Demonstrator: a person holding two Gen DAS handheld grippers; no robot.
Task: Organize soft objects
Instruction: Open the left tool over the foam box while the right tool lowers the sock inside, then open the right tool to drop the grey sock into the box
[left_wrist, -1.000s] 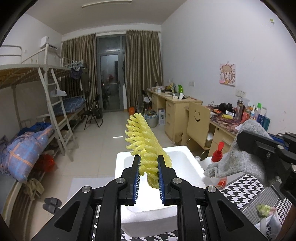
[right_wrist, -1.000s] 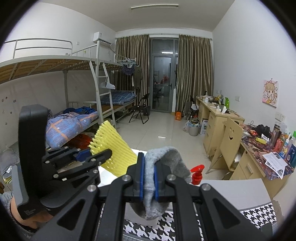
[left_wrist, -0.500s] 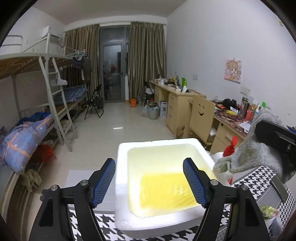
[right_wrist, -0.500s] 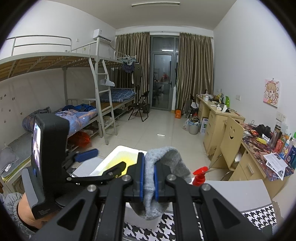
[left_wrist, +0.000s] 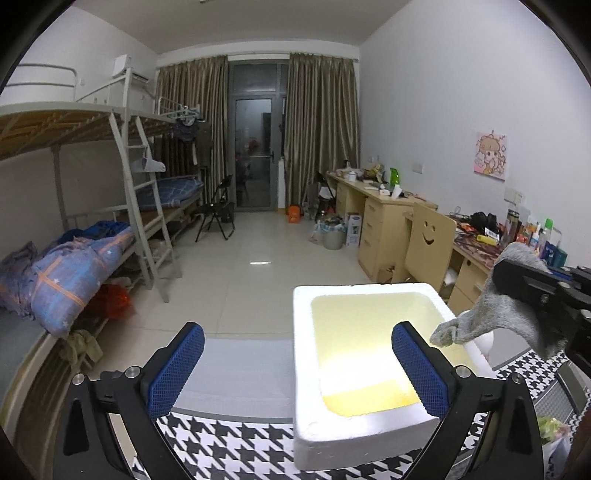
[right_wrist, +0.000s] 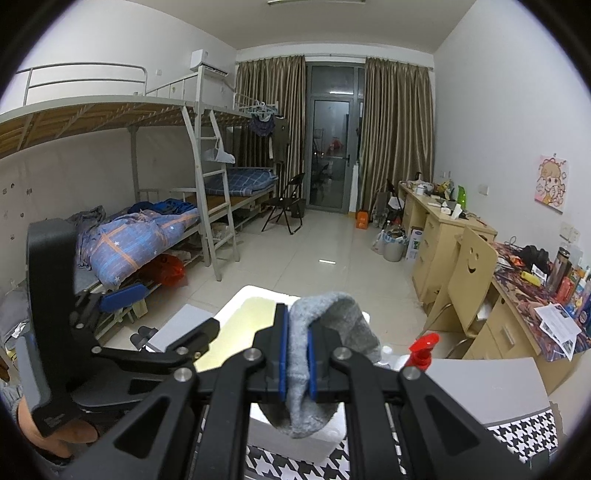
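A white foam box (left_wrist: 301, 369) stands on the houndstooth table cloth, with the yellow soft piece (left_wrist: 369, 397) lying flat on its bottom. My left gripper (left_wrist: 295, 332) hovers over the box's left rim, its jaws opening wide with nothing between the blue pads (left_wrist: 173, 369). The right gripper (right_wrist: 297, 321) is shut on a grey sock (right_wrist: 343, 317), which droops over the box's near right side (right_wrist: 266, 432). In the left wrist view that sock (left_wrist: 480, 321) hangs at the box's right edge.
A red-topped spray bottle (right_wrist: 424, 343) stands just right of the box. A pale grey sheet (left_wrist: 240, 369) lies to its left on the houndstooth cloth (left_wrist: 240, 446). A green-filled bag (left_wrist: 552, 435) sits at the near right. Desks and a smiley chair (left_wrist: 428, 236) line the right wall, bunk beds the left.
The left gripper let go of the yellow piece, which dropped into the foam box, and its jaws spread wide. The box has shifted right in the left view. The right gripper kept the sock.
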